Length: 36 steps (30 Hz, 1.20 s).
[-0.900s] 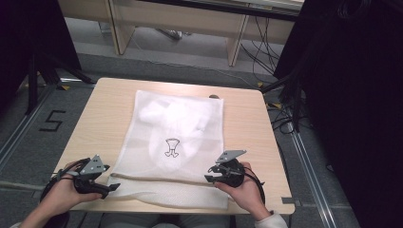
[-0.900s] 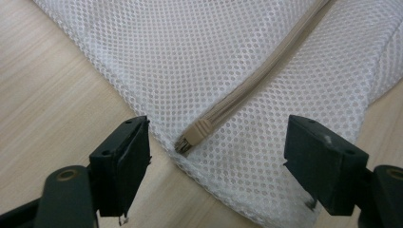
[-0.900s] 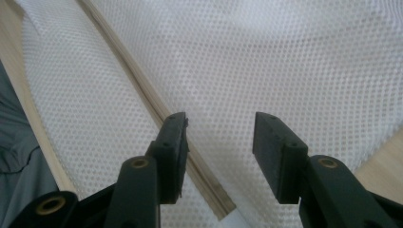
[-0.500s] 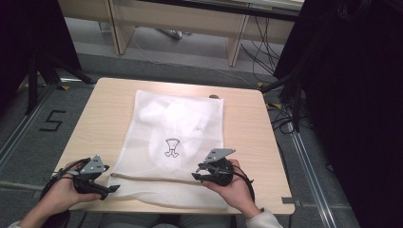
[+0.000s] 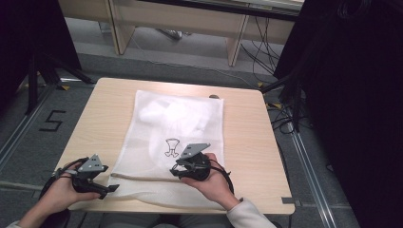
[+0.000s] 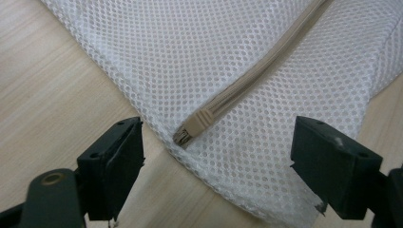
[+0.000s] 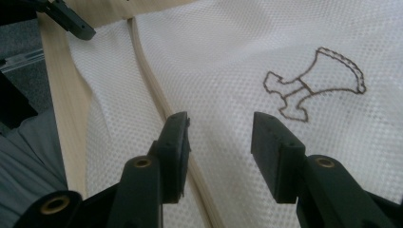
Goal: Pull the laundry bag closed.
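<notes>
flat on table (image 5: pixel 247 137): white mesh bag (image 5: pixel 161 142), pale bundle inside, zipper (image 6: pixel 247 80) closed | left gripper (image 6: pixel 216 152) jaws apart | right gripper (image 7: pixel 218 137) jaws apart

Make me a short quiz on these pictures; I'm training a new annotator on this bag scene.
1. True or false: the left claw is shut on the zip end.
2. What lies between the right claw's jaws? A) bare table B) the mesh bag C) a cable
3. Fill in: the brown outline drawing is stitched on the ____.

Key
1. False: its jaws stand wide apart, the zip end between them, untouched.
2. B: white mesh, with the zip running under the left-hand jaw.
3. bag
</notes>
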Tool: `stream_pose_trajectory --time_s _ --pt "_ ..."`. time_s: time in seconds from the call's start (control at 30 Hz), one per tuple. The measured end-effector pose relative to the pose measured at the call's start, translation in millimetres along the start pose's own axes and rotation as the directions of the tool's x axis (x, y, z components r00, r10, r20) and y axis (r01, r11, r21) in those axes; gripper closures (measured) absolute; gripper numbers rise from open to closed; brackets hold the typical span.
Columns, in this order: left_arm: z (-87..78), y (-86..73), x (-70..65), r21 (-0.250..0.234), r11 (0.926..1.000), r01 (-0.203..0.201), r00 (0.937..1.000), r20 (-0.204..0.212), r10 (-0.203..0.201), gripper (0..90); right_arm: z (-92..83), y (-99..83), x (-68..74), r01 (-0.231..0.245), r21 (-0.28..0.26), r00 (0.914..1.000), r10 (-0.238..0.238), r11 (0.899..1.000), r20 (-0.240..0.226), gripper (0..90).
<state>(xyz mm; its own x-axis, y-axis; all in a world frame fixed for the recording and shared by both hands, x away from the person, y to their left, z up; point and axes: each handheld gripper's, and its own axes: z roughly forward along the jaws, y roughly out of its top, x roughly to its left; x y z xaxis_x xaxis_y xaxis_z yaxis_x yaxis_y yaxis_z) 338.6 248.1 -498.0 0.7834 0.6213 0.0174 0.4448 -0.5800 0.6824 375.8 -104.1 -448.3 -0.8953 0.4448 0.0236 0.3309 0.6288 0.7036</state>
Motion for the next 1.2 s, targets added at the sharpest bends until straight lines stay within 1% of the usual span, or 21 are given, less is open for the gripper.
stream_pose_trajectory --time_s 0.07,0.1,0.27,0.3,0.33,0.37,0.4,0.43,0.5,0.53,0.57,0.63,0.67,0.77,0.83,0.87,1.03,1.07,1.13,1.17,1.2 --pt "0.5 -1.2 -2.8 0.002 0.9990 0.045 0.9989 0.014 -0.045 17.9 3.7 3.7 1.9 0.012 -0.001 0.9999 -0.012 1.000 -0.003 57.8" --pt "0.9 -1.4 -2.8 0.003 0.9988 0.048 0.9987 0.016 -0.048 17.9 6.5 5.5 3.6 0.009 -0.004 1.0000 -0.009 1.000 -0.001 57.8" --pt "0.6 -0.6 0.0 0.004 1.0000 -0.004 1.0000 0.004 0.004 17.9 14.0 13.8 8.7 0.018 0.001 0.9998 -0.018 1.000 -0.012 58.0" --pt "1.5 -1.5 -2.4 0.004 0.9993 0.036 0.9993 0.012 -0.036 17.9 19.1 18.1 11.8 0.023 -0.005 0.9996 -0.023 1.000 -0.018 58.4" --pt "1.6 -1.6 -2.3 0.005 0.9993 0.037 0.9992 0.012 -0.037 17.9 21.2 20.0 11.3 0.048 -0.006 0.9985 -0.048 0.999 -0.025 58.6" --pt "1.2 -1.0 0.1 0.007 1.0000 -0.001 1.0000 0.008 0.000 18.0 24.0 22.3 12.1 0.063 -0.007 0.9973 -0.063 0.998 -0.037 58.7" --pt "1.2 -1.0 0.1 0.008 1.0000 -0.002 1.0000 0.007 0.002 18.2 27.1 24.3 14.2 0.062 -0.008 0.9973 -0.062 0.998 -0.037 59.0" --pt "1.8 -1.7 -2.3 0.008 0.9994 0.033 0.9993 0.019 -0.033 18.4 28.8 26.6 15.4 0.057 0.004 0.9974 -0.057 0.998 -0.044 59.5" --pt "2.5 -1.7 -2.8 0.004 0.9993 0.038 0.9991 0.018 -0.038 18.4 34.8 31.2 18.8 0.052 0.007 0.9973 -0.051 0.999 -0.052 60.5" --pt "2.5 -1.7 -2.8 0.004 0.9993 0.038 0.9991 0.018 -0.038 18.4 38.2 33.5 20.9 0.048 0.000 0.9974 -0.048 0.999 -0.055 61.0" --pt "1.9 -1.3 -1.1 0.005 1.0000 0.008 0.9999 0.014 -0.008 18.3 41.4 35.7 22.5 0.050 -0.006 0.9970 -0.050 0.999 -0.059 61.9" --pt "1.7 -1.2 -0.7 0.006 1.0000 0.002 0.9999 0.013 -0.002 18.3 44.2 38.4 23.4 0.061 -0.011 0.9959 -0.061 0.998 -0.067 62.5" --pt "2.2 -1.8 -2.5 0.004 0.9993 0.036 0.9991 0.024 -0.036 18.2 49.5 44.0 26.1 0.073 0.001 0.9939 -0.073 0.997 -0.083 64.3" --pt "2.1 -2.1 -2.9 -0.001 0.9991 0.041 0.9985 0.037 -0.041 18.0 59.0 49.2 30.5 0.078 -0.008 0.9927 -0.078 0.997 -0.091 67.1" --pt "1.4 -1.8 -1.5 -0.002 0.9999 0.014 0.9992 0.036 -0.014 17.8 64.3 53.2 33.5 0.087 0.003 0.9904 -0.087 0.996 -0.108 68.9" --pt "1.7 -2.3 -2.8 -0.001 0.9991 0.041 0.9983 0.040 -0.041 17.8 67.0 55.3 34.6 0.092 0.007 0.9895 -0.091 0.996 -0.112 69.9" --pt "0.6 -3.0 -2.1 -0.008 0.9987 0.050 0.9981 0.036 -0.050 17.6 78.9 64.0 38.3 0.099 0.002 0.9864 -0.098 0.995 -0.131 72.4" --pt "0.2 -3.1 -1.5 -0.017 0.9990 0.042 0.9986 0.034 -0.042 17.6 81.6 65.8 40.0 0.082 0.008 0.9870 -0.080 0.997 -0.139 72.8" --pt "-0.9 -4.1 -1.0 -0.008 0.9986 0.052 0.9983 0.026 -0.052 17.7 90.6 70.9 41.6 0.103 0.011 0.9828 -0.100 0.995 -0.155 72.8" --pt "-2.9 -4.1 0.1 -0.014 0.9994 0.033 0.9992 0.024 -0.033 17.8 94.4 72.4 43.0 0.103 0.014 0.9818 -0.099 0.995 -0.162 72.9" --pt "-4.5 -5.1 -0.7 -0.029 0.9978 0.060 0.9981 0.017 -0.060 17.8 97.1 73.2 43.9 0.102 0.009 0.9812 -0.099 0.995 -0.166 72.9"
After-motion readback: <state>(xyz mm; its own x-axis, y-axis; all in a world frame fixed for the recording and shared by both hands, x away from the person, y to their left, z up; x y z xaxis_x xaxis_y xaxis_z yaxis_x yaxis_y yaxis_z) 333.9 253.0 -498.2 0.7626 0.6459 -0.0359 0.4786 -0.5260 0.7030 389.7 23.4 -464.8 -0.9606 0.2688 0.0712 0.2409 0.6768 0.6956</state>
